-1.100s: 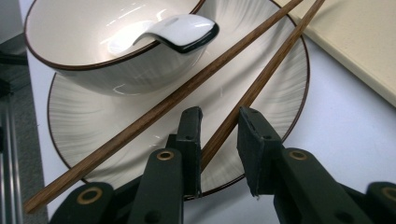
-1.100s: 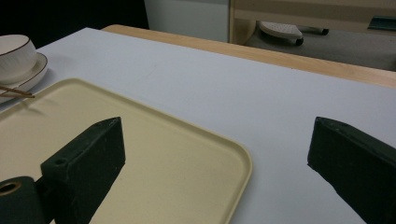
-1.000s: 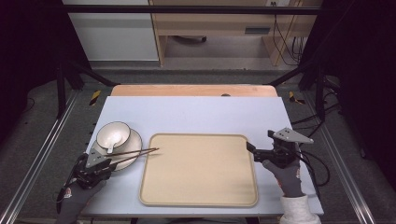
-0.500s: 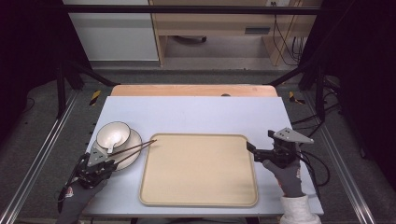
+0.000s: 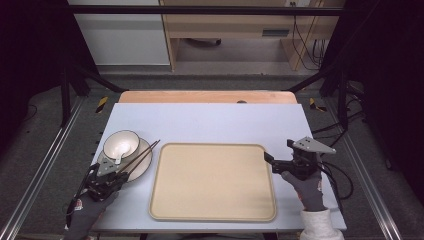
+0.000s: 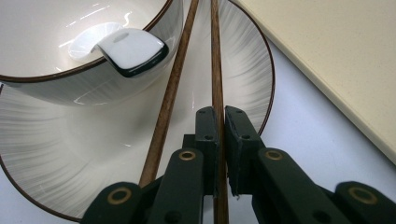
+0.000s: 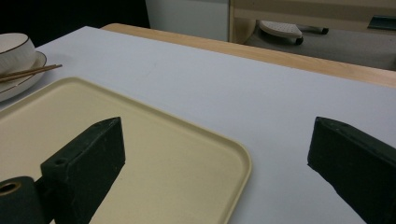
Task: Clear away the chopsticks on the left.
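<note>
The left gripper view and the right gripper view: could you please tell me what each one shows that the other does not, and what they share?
Left gripper view alone: the left tool shut on one chopstick, the second chopstick free beside it, and the white spoon inside the bowl.

Right gripper view alone: the right tool wide open over the tray's near corner, the wooden table edge, and the floor beyond.

Both: the beige tray, the plate, the pale tabletop.

High view: overhead, facing forward-down over whole table point(image 5: 210, 120). Gripper views: low, close, along jaws. All share tray point(image 5: 212, 182) edge, plate point(image 6: 243, 65), chopsticks point(image 7: 28, 72).
</note>
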A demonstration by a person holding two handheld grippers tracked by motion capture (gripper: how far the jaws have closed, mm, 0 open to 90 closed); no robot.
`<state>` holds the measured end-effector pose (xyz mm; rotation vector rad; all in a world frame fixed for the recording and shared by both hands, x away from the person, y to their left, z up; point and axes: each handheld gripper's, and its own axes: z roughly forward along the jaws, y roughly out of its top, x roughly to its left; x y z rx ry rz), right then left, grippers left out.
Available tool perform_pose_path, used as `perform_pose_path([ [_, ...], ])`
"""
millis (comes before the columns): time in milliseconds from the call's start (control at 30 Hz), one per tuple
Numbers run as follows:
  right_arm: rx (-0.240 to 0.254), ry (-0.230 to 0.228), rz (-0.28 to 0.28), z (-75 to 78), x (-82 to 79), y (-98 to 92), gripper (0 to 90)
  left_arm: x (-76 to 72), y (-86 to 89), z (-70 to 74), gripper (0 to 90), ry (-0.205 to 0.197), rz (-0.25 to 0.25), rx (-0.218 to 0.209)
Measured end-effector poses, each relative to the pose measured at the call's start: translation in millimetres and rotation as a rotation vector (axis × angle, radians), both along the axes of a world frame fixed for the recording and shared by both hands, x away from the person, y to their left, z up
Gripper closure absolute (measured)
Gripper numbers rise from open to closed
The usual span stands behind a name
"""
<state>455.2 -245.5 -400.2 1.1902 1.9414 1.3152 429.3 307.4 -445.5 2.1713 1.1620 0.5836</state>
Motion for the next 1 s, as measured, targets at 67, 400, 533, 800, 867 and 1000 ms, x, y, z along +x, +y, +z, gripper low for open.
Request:
perform_pose_path([
  [67, 0.001, 0.002, 0.000, 0.1, -0.1, 0.1, 4.1, 0.8, -0.6, 0.3, 83.6, 0.009, 0.002, -0.007],
  [400, 0.007, 0.004, 0.000, 0.3, -0.1, 0.2, 4.1, 12.2, -4.2, -0.5, 81.3, 0.034, 0.041, -0.033],
  [533, 0.009, 0.004, 0.001, 0.4, -0.1, 0.2, 4.1, 16.3, -7.8, -2.6, 81.4, 0.051, 0.039, -0.024],
  [800, 0.005, 0.003, 0.002, 0.5, -0.2, 0.2, 4.1, 18.7, -11.2, -3.1, 83.9, 0.067, 0.042, -0.025],
  [867, 0.006, 0.004, 0.001, 0.5, -0.2, 0.3, 4.1, 18.4, -12.2, -3.1, 84.0, 0.069, 0.042, -0.030],
  [1000, 0.004, 0.002, 0.001, 0.8, -0.3, -0.2, 4.1, 17.6, -13.8, -2.0, 84.0, 0.068, 0.039, -0.030],
])
